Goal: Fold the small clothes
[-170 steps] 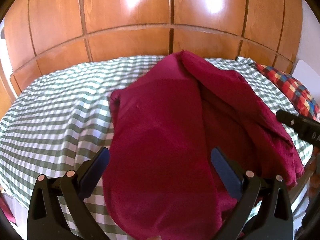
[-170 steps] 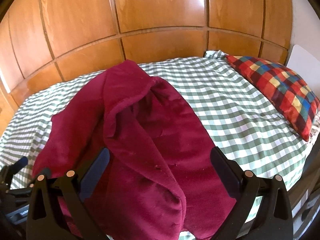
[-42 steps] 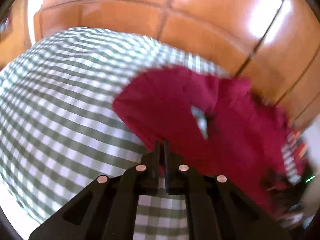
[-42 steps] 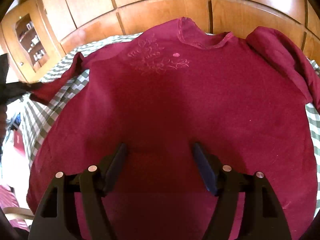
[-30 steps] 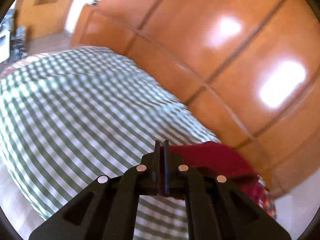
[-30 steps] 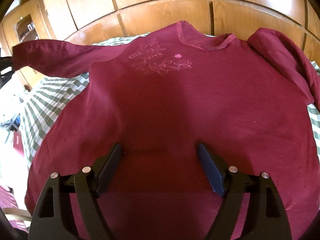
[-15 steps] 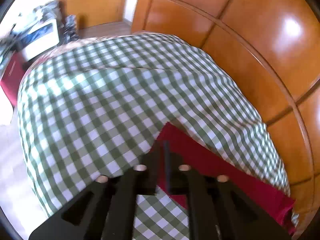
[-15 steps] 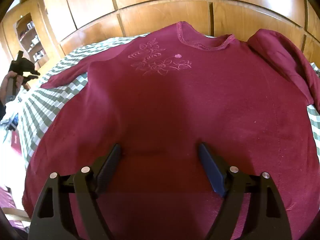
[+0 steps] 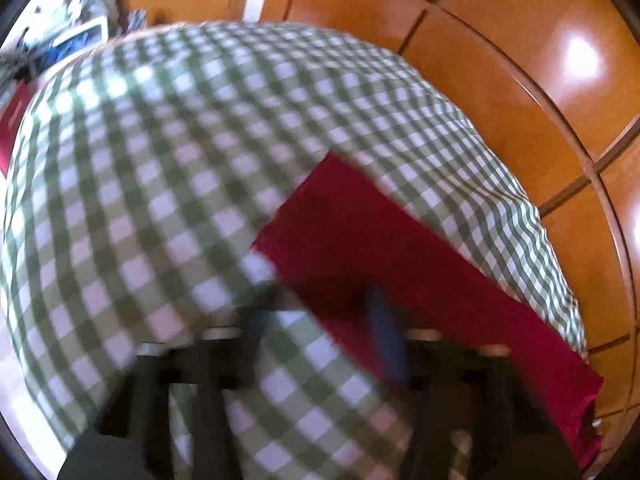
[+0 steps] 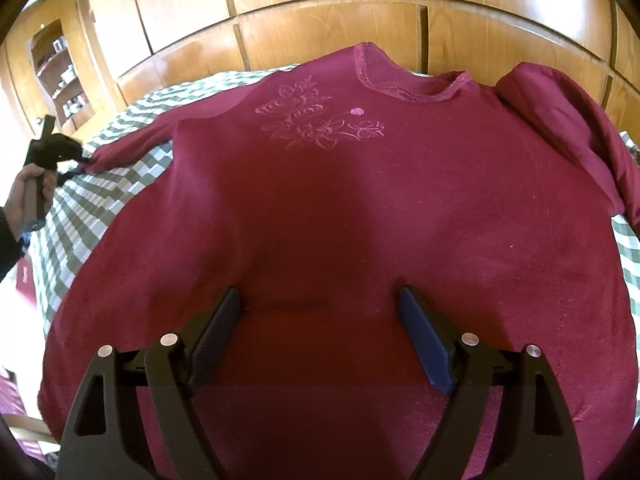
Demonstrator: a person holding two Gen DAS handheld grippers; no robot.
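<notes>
A dark red long-sleeved top [image 10: 360, 208] with pink flower embroidery lies spread face up on the green checked bedspread [image 10: 120, 160]. My right gripper [image 10: 320, 312] is open, its fingers resting on the lower body of the top. My left gripper [image 9: 320, 312] is blurred with motion; its jaws stand apart over the end of the left sleeve [image 9: 392, 264], which lies flat on the bedspread [image 9: 160, 160]. It also shows in the right wrist view [image 10: 60, 152] at the sleeve's end. The right sleeve [image 10: 568, 128] lies folded over near the far right.
A wooden panelled wall [image 10: 320, 12] runs behind the bed. A shelf unit [image 10: 60, 76] stands at the left. Clutter on the floor [image 9: 68, 44] lies beyond the bed's left edge.
My left gripper pulled the left sleeve out to the side, laid it on the bedspread and opened. My right gripper has stayed open on the top's body.
</notes>
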